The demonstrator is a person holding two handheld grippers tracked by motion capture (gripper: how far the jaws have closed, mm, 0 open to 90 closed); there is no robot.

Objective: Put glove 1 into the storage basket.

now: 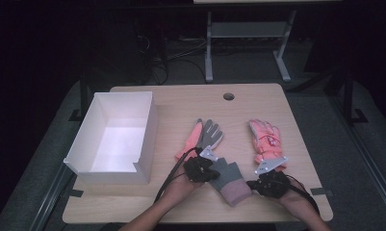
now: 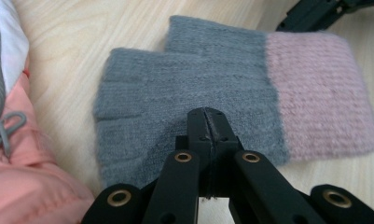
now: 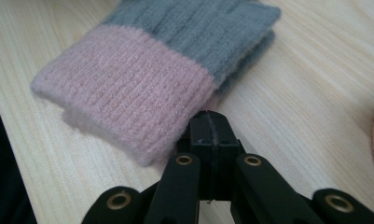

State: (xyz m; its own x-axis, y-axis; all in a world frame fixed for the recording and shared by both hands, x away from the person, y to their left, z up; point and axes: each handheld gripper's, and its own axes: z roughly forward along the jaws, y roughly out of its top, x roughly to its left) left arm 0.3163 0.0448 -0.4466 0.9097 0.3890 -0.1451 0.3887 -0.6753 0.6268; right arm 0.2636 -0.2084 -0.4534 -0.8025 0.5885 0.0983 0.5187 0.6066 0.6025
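Holding: left gripper has its fingers pressed together on the grey edge of the knit glove; a fold of wool seems pinched between the tips in the left gripper view.
Right side: right gripper sits at the pink cuff, fingers pressed together; in the right gripper view the tips meet at the cuff's edge, and I cannot tell whether any wool is caught.
Knit glove: lies flat on the tabletop near the front edge, between both grippers, grey fingers away, pink cuff toward the person.
Farther out: a pink-and-grey glove just beyond the left gripper, an orange glove beyond the right, a white box open at the left.
Risk: a shallow pinch on loose knit may slip when lifted; if just one layer is caught, the glove would sag open or drag.
Views: gripper views show the knit's doubled layers and finger contact; the high view gives the box and other gloves.
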